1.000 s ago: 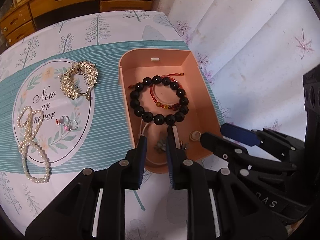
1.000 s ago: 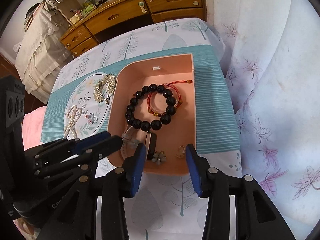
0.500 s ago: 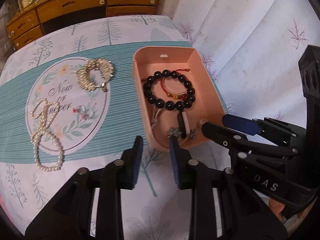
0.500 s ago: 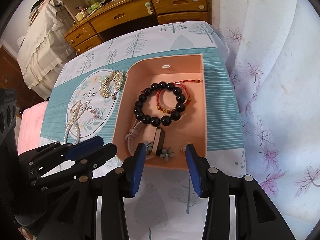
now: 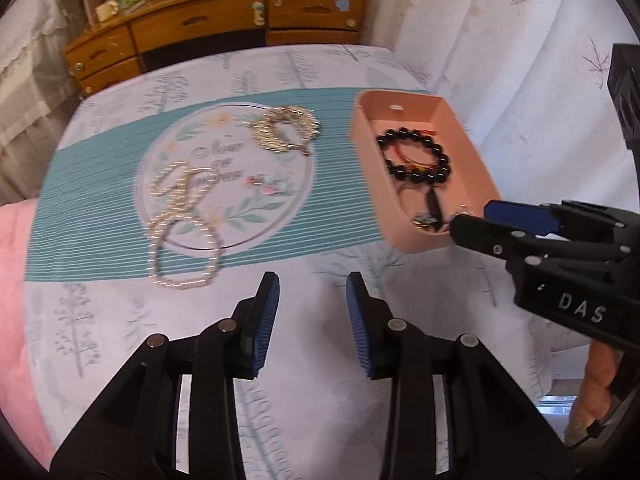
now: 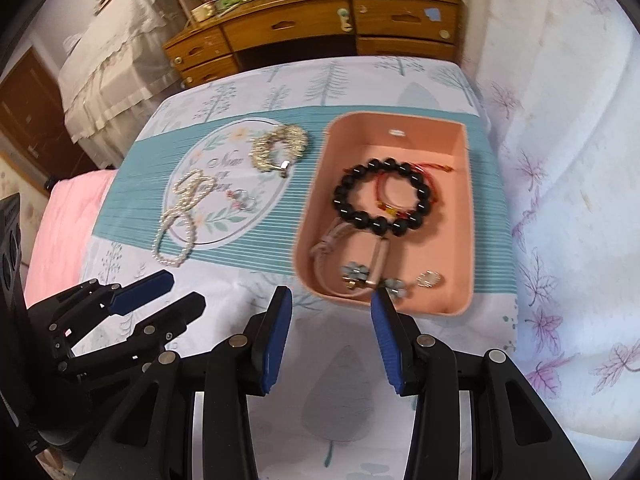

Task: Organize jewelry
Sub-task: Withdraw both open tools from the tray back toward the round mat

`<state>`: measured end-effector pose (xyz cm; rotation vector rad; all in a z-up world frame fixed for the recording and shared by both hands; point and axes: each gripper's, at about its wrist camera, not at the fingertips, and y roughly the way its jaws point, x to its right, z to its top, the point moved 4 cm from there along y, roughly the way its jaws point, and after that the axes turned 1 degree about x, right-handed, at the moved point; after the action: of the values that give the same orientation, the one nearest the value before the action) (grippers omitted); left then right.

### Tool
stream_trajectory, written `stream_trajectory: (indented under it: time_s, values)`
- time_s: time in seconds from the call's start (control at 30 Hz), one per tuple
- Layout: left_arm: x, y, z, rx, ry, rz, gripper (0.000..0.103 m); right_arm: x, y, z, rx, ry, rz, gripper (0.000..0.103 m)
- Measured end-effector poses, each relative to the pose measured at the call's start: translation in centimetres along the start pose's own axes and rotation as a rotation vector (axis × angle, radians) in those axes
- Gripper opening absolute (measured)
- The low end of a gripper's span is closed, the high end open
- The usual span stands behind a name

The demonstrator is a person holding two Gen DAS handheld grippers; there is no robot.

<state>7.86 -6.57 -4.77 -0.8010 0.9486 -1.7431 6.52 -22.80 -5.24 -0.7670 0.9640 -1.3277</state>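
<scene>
The left gripper (image 5: 312, 280), jaws just opened further and empty, and the right gripper (image 6: 331, 300), parted and empty, hover near the pink tray (image 6: 468, 216) of jewelry, pearl necklace (image 5: 180, 216) lying left.

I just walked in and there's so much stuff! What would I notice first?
Probably the pink box on the right of the table, with a black bead bracelet inside. Left of it, on the teal mat, lie a pearl necklace and a gold piece. Both grippers hover empty in front.
</scene>
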Motion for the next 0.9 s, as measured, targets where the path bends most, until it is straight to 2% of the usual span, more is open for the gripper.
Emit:
stream_trajectory:
  time_s: [0.27, 0.47, 0.6, 0.77, 0.9]
  values:
    - [-4.7, -1.1, -1.0, 0.018, -0.069, 0.055, 0.032, -4.9, 0.4, 1.1, -0.015, -0.085, 0.019, 0.042]
    - [-8.2, 0.3, -1.9, -0.028, -0.078, 0.081, 0.032, -8.8, 1.4, 2.4, -0.041, -0.146, 0.021, 0.042]
    - [-10.0, 2.1, -2.6, -0.072, -0.063, 0.084, 0.032, -10.3, 3.0, 4.9, -0.066, -0.148, 0.005, 0.042]
    - [-11.3, 3.8, -1.9, -0.11, -0.075, 0.032, 0.032, -10.6, 6.0, 8.8, -0.101, -0.106, -0.031, 0.042]
    - [-11.2, 4.7, -0.6, -0.123, -0.083, -0.006, 0.032, -10.6, 9.5, 10.8, -0.162, -0.07, -0.024, 0.042]
